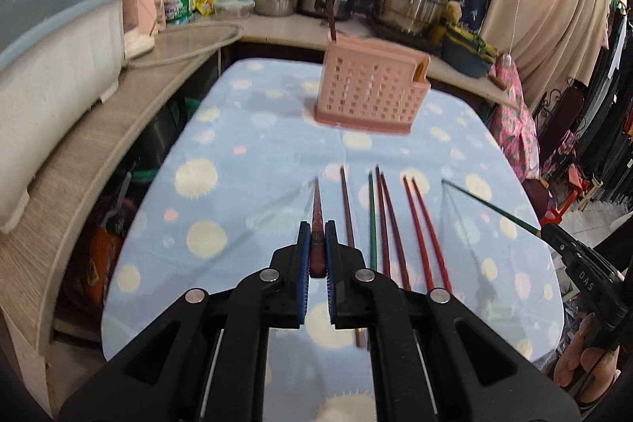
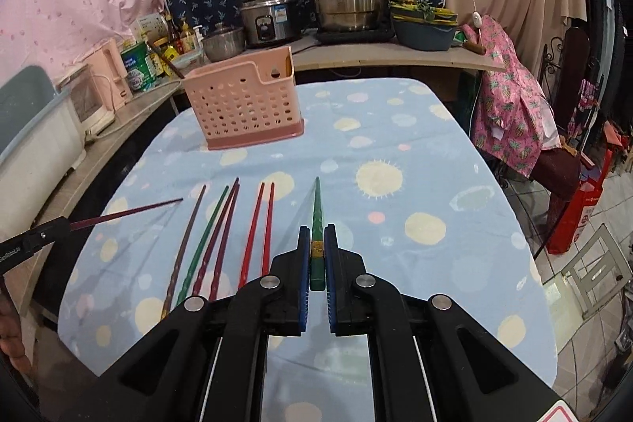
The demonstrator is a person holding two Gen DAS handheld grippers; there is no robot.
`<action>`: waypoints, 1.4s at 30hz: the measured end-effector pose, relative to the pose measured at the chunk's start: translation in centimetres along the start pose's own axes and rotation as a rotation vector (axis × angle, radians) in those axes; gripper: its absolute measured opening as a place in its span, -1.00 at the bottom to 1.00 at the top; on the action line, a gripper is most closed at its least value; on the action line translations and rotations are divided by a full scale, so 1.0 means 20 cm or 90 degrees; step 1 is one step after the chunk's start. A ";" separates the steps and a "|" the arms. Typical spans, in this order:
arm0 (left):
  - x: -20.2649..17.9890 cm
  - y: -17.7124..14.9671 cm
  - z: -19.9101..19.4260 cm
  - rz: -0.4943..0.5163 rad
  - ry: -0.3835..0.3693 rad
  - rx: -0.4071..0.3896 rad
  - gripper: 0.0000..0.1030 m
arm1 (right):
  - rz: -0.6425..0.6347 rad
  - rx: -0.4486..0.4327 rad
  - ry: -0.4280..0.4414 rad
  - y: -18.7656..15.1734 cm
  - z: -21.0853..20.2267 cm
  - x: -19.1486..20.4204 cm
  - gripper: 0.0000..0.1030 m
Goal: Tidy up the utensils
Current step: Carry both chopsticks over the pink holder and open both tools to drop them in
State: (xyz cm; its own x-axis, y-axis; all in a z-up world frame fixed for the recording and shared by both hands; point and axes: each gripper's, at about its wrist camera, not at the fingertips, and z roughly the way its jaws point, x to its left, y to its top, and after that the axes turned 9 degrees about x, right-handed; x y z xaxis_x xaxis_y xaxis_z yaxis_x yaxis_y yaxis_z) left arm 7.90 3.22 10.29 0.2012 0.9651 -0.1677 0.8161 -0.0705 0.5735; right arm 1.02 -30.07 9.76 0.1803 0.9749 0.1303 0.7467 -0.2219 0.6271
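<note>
My left gripper point(image 1: 316, 236) is shut on a dark red chopstick point(image 1: 317, 208), held above the table and pointing toward a pink perforated utensil holder point(image 1: 370, 87) at the far end. One brown chopstick point(image 1: 330, 14) stands in that holder. My right gripper point(image 2: 316, 240) is shut on a green chopstick point(image 2: 317, 208), also above the table; it shows at the right edge of the left wrist view point(image 1: 490, 208). Several chopsticks point(image 1: 391, 224) lie side by side on the blue dotted tablecloth point(image 1: 237, 161), also seen in the right wrist view point(image 2: 221, 232). The holder shows at upper left there point(image 2: 245, 101).
A wooden counter point(image 1: 79, 161) runs along the left with a white dish rack point(image 1: 55, 66). Pots, a rice cooker point(image 2: 269, 18) and bottles stand on the back counter. A chair with pink cloth point(image 2: 510, 113) stands at the table's right.
</note>
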 end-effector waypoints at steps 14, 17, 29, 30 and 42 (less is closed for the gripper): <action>-0.06 0.62 -0.06 -0.005 -0.009 -0.109 -0.87 | 0.040 -0.079 0.050 0.54 -0.03 -0.05 -0.87; -0.11 0.75 -0.09 0.000 -0.016 -0.137 -0.87 | 0.045 -0.106 0.064 0.66 -0.06 -0.05 -0.87; -0.25 1.25 -0.22 0.000 -0.030 -0.269 -0.87 | 0.047 -0.255 0.133 1.27 -0.20 0.12 -0.87; -0.25 1.29 -0.22 0.000 -0.030 -0.277 -0.87 | 0.047 -0.263 0.140 1.32 -0.19 0.15 -0.87; -0.25 1.47 0.06 0.001 -0.015 -0.256 -0.87 | 0.027 -0.250 0.143 1.58 0.15 0.36 -0.87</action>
State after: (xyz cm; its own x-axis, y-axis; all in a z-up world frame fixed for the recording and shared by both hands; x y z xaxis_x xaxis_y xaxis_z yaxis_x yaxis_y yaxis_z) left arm 31.64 -3.96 27.03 0.2177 0.9589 -0.1821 0.5395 0.0372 0.8412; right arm 27.92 -30.14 28.24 0.0289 0.9541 0.2982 0.4351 -0.2806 0.8555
